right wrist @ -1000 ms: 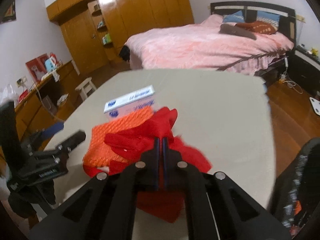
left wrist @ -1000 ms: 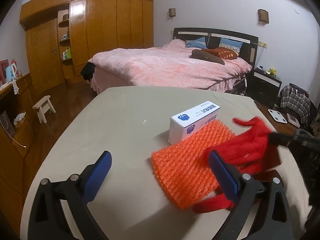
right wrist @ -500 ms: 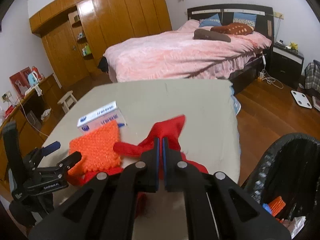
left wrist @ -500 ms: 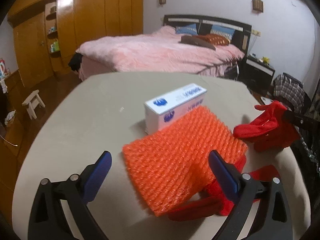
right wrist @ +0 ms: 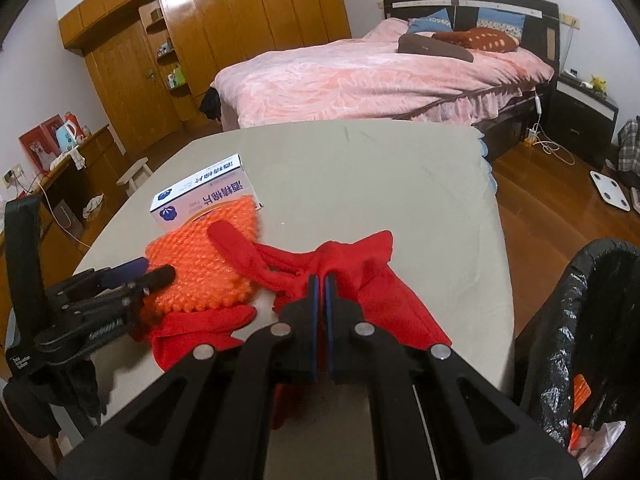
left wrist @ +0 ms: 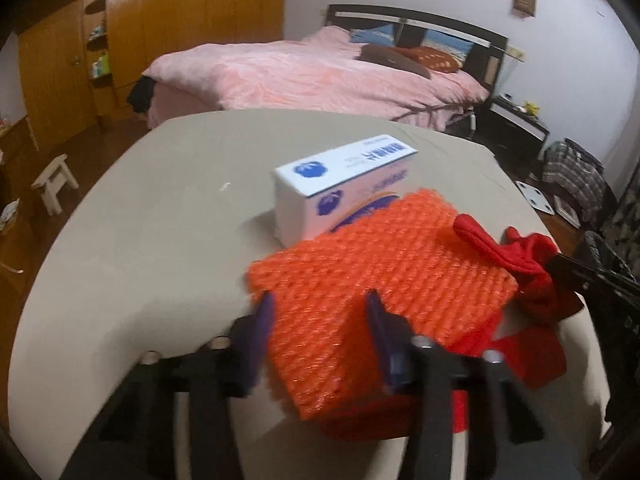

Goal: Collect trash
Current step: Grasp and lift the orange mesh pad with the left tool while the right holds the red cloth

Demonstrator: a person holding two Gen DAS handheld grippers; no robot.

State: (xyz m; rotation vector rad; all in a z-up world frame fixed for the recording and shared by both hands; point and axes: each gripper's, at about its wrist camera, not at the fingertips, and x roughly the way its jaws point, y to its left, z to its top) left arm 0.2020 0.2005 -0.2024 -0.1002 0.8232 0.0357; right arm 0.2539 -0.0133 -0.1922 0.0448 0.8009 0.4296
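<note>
The orange bubble-wrap pad [left wrist: 372,292] lies on the table [left wrist: 152,248], at the 6 o'clock side of the white box [left wrist: 340,184] and touching it. Its near corner rests on the red cloth [right wrist: 360,276].

What could go wrong: the pad is light and springy, so it may slip out of the grip or bend when it is lifted. Because the pad overlaps the red cloth and the right gripper [right wrist: 320,280] holds that same cloth, a pull from either side may drag the other thing along, or push the box. The black-lined trash bin [right wrist: 584,320] stands off the table edge at 4 o'clock in the right wrist view; a loose piece could fall on the floor before reaching it.

The left gripper [left wrist: 320,312] has just been closing its jaws, with the near corner of the pad between them. They look about one third open and seem to press the pad from both sides, so I judge they grasp it. The right jaws are clenched, pinching a fold of the red cloth.
</note>
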